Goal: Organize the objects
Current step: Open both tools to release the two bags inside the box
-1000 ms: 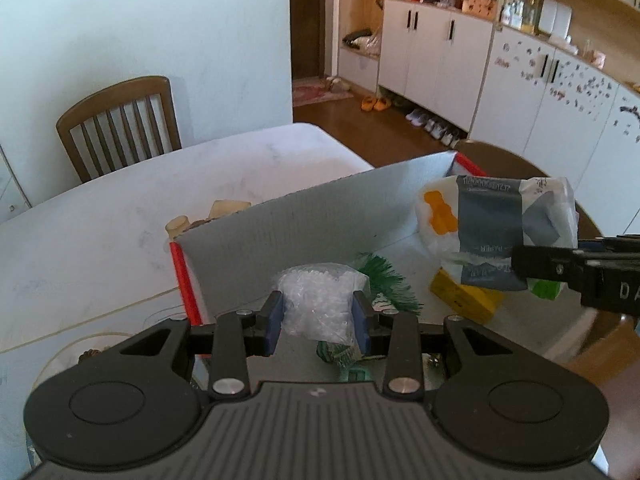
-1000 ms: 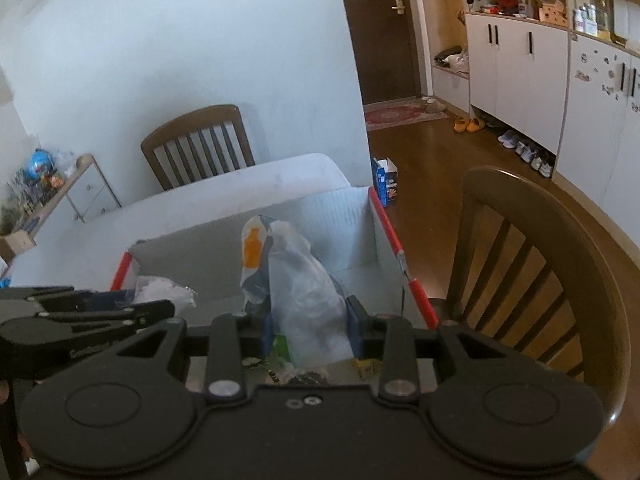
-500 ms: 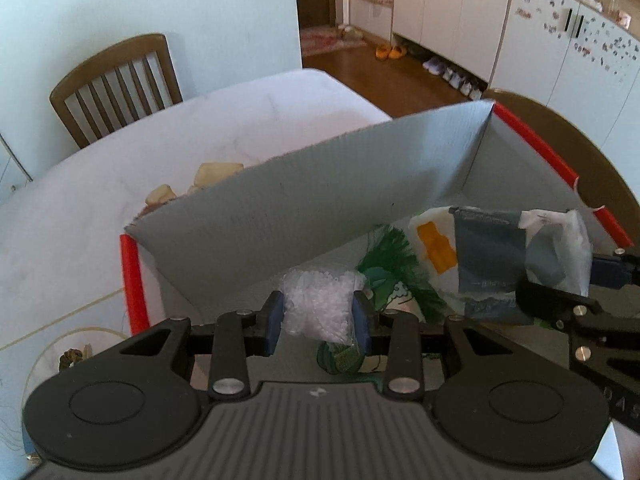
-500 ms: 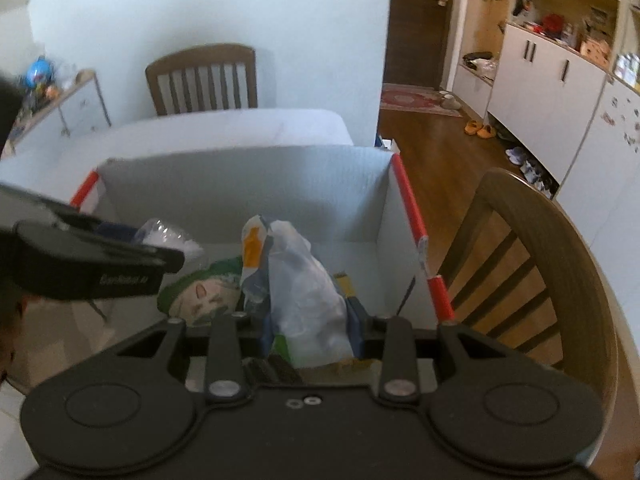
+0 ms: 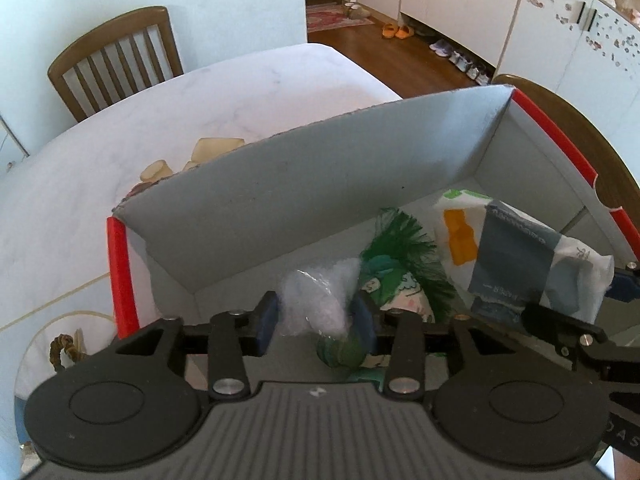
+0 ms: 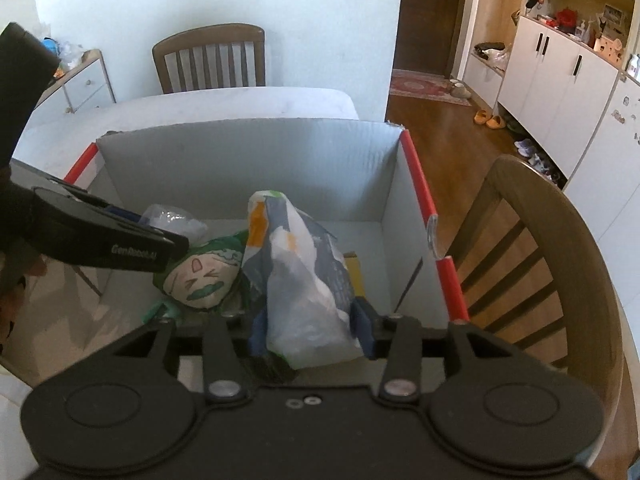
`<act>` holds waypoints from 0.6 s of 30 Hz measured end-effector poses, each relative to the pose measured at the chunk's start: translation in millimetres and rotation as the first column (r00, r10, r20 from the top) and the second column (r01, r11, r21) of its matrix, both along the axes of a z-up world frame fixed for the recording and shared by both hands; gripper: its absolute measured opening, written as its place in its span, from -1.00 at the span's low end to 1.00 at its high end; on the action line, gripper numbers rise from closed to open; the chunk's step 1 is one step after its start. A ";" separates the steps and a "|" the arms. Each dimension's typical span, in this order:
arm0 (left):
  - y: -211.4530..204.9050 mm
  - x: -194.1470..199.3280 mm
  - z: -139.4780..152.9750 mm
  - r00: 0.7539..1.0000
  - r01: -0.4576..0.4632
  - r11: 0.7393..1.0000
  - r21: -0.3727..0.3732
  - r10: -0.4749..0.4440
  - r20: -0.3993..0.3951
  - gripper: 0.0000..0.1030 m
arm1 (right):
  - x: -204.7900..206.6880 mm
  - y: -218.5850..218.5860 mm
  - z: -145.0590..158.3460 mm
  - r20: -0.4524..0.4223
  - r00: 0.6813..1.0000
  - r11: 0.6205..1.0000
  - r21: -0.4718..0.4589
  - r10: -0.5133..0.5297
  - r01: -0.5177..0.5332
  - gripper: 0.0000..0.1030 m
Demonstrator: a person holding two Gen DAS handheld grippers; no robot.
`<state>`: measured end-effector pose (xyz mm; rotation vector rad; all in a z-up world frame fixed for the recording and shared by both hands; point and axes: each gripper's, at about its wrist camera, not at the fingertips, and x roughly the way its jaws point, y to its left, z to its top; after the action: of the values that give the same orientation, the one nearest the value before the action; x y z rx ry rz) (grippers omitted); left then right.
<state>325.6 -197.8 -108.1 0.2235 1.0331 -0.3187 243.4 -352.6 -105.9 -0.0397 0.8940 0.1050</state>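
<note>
I am lowering both grippers into the box on the table, left gripper jaws just opening around the clear bag (pads look barely clear of it), right gripper jaws just opening around the tissue pack, beside the green doll.

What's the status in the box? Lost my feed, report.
Left gripper jaws just opening around clear crinkly bag, inside box. Right gripper likewise opening around printed packet. Green-haired doll lies between them; nothing blocking.
</note>
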 end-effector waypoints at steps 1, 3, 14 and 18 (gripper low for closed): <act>1.0 -1.2 1.1 1.000 0.001 1.000 -0.009 -0.001 0.003 -0.08 | -0.3 -0.5 0.2 0.003 1.000 1.000 0.002 0.000 0.000 -0.06; -0.6 -2.0 2.8 1.000 0.004 1.000 -0.016 -0.004 0.008 -0.02 | -2.4 -3.0 1.8 0.008 1.000 1.000 0.008 -0.003 0.002 -0.02; 5.9 -23.6 24.0 0.998 0.018 0.997 -0.082 -0.012 0.069 0.18 | -15.8 -8.5 19.3 0.048 0.999 0.999 0.050 -0.005 0.003 0.16; 14.5 -26.3 33.8 0.996 0.019 0.992 -0.123 -0.008 0.091 0.18 | -24.3 -8.4 30.9 0.080 0.997 0.997 0.077 -0.007 0.001 0.23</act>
<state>299.3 -183.2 -74.4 0.1316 0.9196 -0.3803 219.0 -361.0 -75.0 0.0296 0.8090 0.1337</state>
